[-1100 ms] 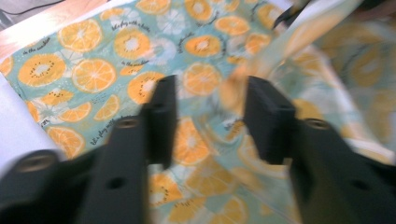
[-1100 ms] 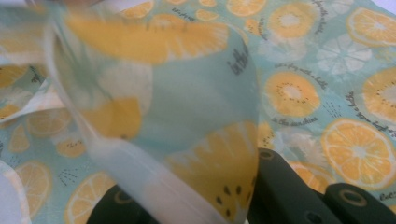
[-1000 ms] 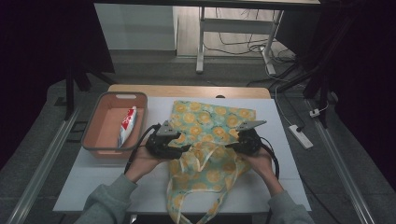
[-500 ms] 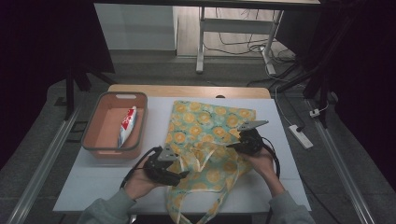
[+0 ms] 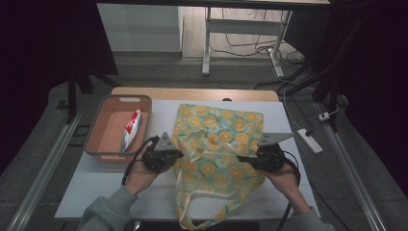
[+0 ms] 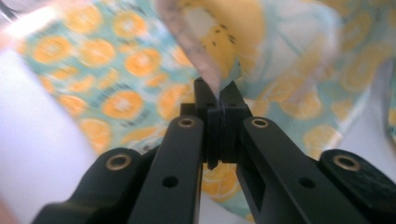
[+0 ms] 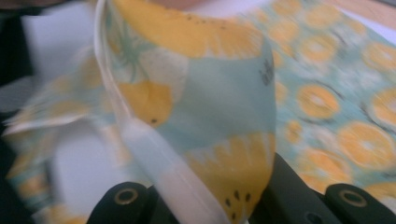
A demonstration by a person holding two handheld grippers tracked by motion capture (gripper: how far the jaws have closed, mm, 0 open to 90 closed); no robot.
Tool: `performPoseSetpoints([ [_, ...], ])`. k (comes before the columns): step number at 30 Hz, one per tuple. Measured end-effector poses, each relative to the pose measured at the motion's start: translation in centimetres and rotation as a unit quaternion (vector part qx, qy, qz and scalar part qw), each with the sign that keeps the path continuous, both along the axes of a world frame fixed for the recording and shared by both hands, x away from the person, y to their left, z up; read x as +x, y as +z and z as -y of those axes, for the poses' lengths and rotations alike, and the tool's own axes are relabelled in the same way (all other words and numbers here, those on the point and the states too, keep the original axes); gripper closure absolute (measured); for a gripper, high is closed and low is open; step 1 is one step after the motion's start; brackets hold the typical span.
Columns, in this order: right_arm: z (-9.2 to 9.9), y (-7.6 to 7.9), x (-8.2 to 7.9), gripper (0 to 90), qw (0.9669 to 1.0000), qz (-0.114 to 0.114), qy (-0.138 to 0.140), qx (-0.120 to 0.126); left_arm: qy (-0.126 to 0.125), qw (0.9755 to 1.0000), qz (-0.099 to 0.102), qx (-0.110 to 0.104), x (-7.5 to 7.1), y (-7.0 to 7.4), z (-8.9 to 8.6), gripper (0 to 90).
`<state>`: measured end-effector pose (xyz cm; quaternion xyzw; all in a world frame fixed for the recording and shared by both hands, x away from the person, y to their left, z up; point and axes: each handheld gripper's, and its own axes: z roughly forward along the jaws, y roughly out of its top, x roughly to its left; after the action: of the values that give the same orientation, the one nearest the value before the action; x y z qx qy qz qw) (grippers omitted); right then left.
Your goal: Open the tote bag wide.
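Observation:
A cloth bag (image 5: 219, 139) printed with oranges on pale green lies flat on the white table, its handles (image 5: 202, 214) toward the near edge. My left gripper (image 5: 177, 155) is at the bag's left edge. Its jaws have just been closing and now pinch a fold of the fabric (image 6: 218, 93) at their tips. My right gripper (image 5: 243, 158) is on the bag's right side, shut on a raised flap of cloth (image 7: 219, 107) that drapes over its jaws and hides the tips.
A brown basket (image 5: 96, 144) stands to the left of the bag with a red and white tube (image 5: 130, 130) inside. A white power strip (image 5: 309, 140) lies on the floor past the table's right edge. The table's near left corner (image 5: 96, 192) is bare.
The left gripper drew back toward the near edge, then returned to the bag's left edge and closed on the fabric. The right gripper shifted a little right, still gripping the cloth.

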<state>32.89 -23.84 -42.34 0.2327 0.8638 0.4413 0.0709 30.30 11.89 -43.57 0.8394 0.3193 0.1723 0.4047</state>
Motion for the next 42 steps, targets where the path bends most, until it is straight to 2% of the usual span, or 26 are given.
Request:
performPoseSetpoints([
  [3, -0.1, 1.8, -2.0, 88.4, 0.9992, 0.007, 0.023, 0.031, 0.016, 0.9997, 0.008, -0.016, 0.7, 0.8, -0.8, 88.6],
  [7, -0.8, 3.4, -3.5, 88.5, 0.9958, -0.001, 0.060, 0.070, 0.025, 0.9991, 0.012, -0.032, 1.8, 1.4, -1.3, 88.7],
  [10, -1.5, 3.8, -3.8, 88.5, 0.9953, 0.008, 0.069, 0.067, 0.031, 0.9991, 0.016, -0.022, 2.4, 1.5, -1.0, 88.6],
  [12, -1.7, 3.5, -3.1, 88.5, 0.9967, 0.014, 0.056, 0.057, 0.035, 0.9992, 0.007, -0.020, 3.1, 1.3, -0.9, 88.4],
  [14, -1.5, 2.9, -1.8, 88.5, 0.9981, 0.013, 0.032, 0.051, 0.037, 0.9992, -0.007, -0.015, 3.8, 0.6, -0.6, 88.2],
  [16, -1.4, 1.9, -0.2, 88.4, 0.9994, 0.014, 0.002, 0.031, 0.034, 0.9993, -0.017, -0.001, 4.4, -0.1, 0.0, 88.0],
  [19, -1.1, -0.1, 2.3, 88.4, 0.9989, -0.011, -0.031, 0.032, 0.033, 0.9991, -0.026, 0.008, 4.9, -0.8, 0.5, 87.7],
  [21, -0.9, -1.7, 3.8, 88.3, 0.9983, -0.029, -0.048, 0.015, 0.030, 0.9984, -0.043, 0.020, 5.7, -2.0, 1.3, 87.1],
  [23, -0.6, -3.2, 5.0, 88.2, 0.9967, -0.048, -0.066, 0.002, 0.032, 0.9975, -0.055, 0.030, 6.2, -2.7, 1.8, 86.5],
  [25, -0.1, -4.7, 5.8, 88.2, 0.9944, -0.062, -0.085, -0.017, 0.036, 0.9967, -0.057, 0.045, 6.5, -3.4, 2.1, 85.5],
  [26, -0.1, -4.7, 5.8, 88.2, 0.9944, -0.062, -0.085, -0.017, 0.036, 0.9967, -0.057, 0.045, 6.5, -3.4, 2.1, 85.2],
  [27, 0.7, -6.1, 6.6, 88.2, 0.9907, -0.077, -0.107, -0.034, 0.041, 0.9959, -0.064, 0.049, 7.0, -3.9, 2.2, 85.1],
  [30, 1.7, -7.2, 7.3, 87.8, 0.9863, -0.102, -0.125, -0.035, 0.043, 0.9948, -0.083, 0.038, 7.6, -4.6, 2.0, 82.7],
  [32, 1.9, -7.6, 7.5, 86.8, 0.9841, -0.114, -0.131, -0.037, 0.046, 0.9941, -0.089, 0.041, 7.7, -5.0, 2.2, 78.2],
  [34, 1.9, -8.0, 7.5, 84.4, 0.9824, -0.123, -0.134, -0.044, 0.047, 0.9941, -0.089, 0.041, 7.6, -5.0, 2.2, 64.0],
  [36, 1.8, -8.3, 7.5, 82.5, 0.9820, -0.125, -0.131, -0.055, 0.044, 0.9944, -0.086, 0.041, 7.1, -4.6, 2.2, 49.2],
  [37, 1.8, -8.3, 7.4, 82.0, 0.9821, -0.123, -0.130, -0.058, 0.036, 0.9957, -0.073, 0.043, 6.0, -3.6, 1.9, 43.5],
  [39, 1.9, -8.3, 7.4, 79.9, 0.9822, -0.122, -0.131, -0.057, 0.039, 0.9976, -0.051, 0.024, 4.7, -2.2, 1.2, 39.6],
  [40, 2.0, -8.2, 7.5, 76.8, 0.9826, -0.120, -0.131, -0.056, 0.039, 0.9976, -0.051, 0.024, 4.7, -2.2, 1.2, 39.1],
  [41, 2.0, -8.2, 7.5, 76.8, 0.9826, -0.120, -0.131, -0.056, 0.035, 0.9983, -0.046, 0.013, 4.1, -1.6, 0.9, 39.1],
  [42, 2.0, -8.0, 7.4, 62.7, 0.9836, -0.116, -0.124, -0.061, 0.020, 0.9988, -0.043, 0.007, 3.0, -0.9, 0.8, 35.7],
])
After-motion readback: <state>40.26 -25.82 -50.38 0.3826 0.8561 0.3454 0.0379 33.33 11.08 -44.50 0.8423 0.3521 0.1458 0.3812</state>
